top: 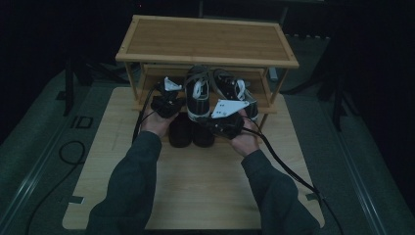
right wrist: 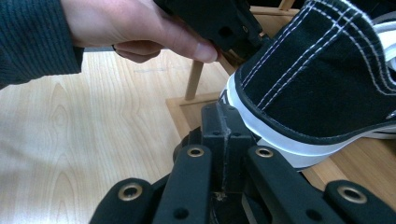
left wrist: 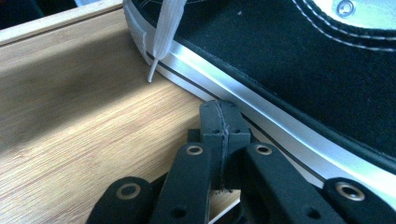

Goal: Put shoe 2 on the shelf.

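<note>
Black canvas sneaker with white rubber sole (top: 197,95) on bamboo rack's lower shelf (top: 147,105), long axis near-to-far, heel nearest. Flanked by both clenched, empty tongs: left tongs (left wrist: 219,122) against sole's left side, right tongs (right wrist: 223,125) at heel.

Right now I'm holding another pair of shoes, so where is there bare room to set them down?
The rack's top shelf is bare from rim to rim. The table is open between the forearms and the near edge. It's crowded at the lower shelf: two black sneakers, the left gripper and right gripper sit together there.
</note>
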The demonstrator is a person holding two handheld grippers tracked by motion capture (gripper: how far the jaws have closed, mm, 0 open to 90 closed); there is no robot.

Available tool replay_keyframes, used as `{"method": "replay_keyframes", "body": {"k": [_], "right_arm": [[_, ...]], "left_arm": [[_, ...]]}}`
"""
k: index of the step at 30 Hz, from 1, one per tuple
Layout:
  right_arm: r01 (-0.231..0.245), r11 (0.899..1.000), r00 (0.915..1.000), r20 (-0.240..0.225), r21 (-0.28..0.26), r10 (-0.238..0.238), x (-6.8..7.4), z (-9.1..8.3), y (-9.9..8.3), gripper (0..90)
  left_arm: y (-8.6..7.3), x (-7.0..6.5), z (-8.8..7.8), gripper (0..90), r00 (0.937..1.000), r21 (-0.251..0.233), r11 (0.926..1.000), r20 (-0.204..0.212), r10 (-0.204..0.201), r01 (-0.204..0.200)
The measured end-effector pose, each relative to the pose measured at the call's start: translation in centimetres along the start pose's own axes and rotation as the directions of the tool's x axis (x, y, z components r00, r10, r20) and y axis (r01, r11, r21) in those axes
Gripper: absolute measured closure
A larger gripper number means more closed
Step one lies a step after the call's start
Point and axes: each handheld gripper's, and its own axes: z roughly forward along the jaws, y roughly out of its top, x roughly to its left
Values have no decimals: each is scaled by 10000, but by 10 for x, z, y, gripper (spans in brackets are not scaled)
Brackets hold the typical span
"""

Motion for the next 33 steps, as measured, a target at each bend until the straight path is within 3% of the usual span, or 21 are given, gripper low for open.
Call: {"method": "replay_keyframes", "body": {"k": [5,8,10,19,28,33], "right_arm": [[-50,10000,9999,101,-13,50,0,3,1,900],[-60,9998,9987,512,166,51,-3,6,-1,900],[-219,9998,9991,350,-8,219,-5,6,-2,900],[-153,9999,9984,545,9,153,-2,10,0,900],[-221,9998,9979,608,-27,222,-1,10,-2,900],[-236,9997,9978,619,-59,240,0,11,-2,900]], "left_arm": [[0,0,0,900,10000,13,10000,43,-78,78],[0,0,0,900,10000,19,10000,-2,-52,52],[0,1,0,900,10000,23,10000,30,-72,72],[0,0,0,900,9998,29,9998,-9,-218,218],[1,3,-4,900,9996,220,9997,-258,68,-62],[-2,9,-8,900,9994,268,9993,-232,-264,270]]}}
